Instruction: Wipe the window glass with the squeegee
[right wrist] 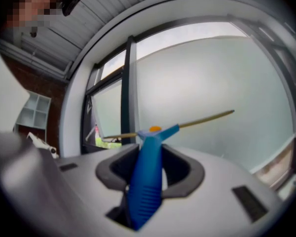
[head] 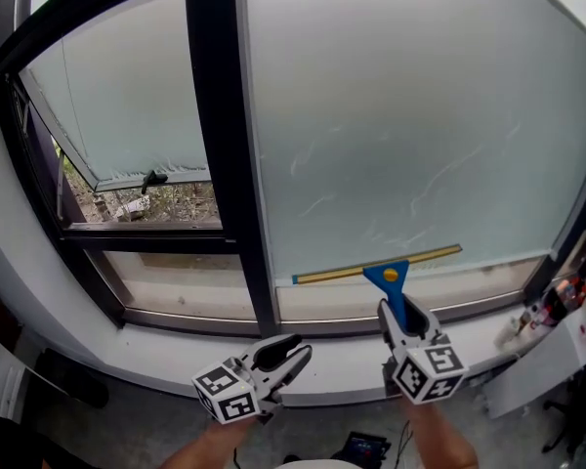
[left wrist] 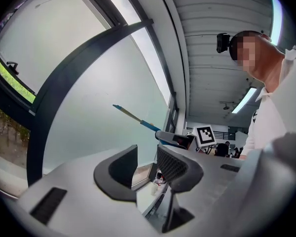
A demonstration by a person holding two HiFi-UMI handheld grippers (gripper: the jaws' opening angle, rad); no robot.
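Here, right hand-held gripper (head: 397, 316) clamps the squeegee (head: 379, 266) low on the glass (head: 400, 115); left hand-held gripper (head: 297, 353) gapes empty.

The white window sill (head: 156, 348) carries a few small items (head: 555, 299) at its right end.

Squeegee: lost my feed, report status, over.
Right hand-held gripper shut on squeegee handle. Left hand-held gripper open, empty. Blade low on window glass. Nothing in the way.
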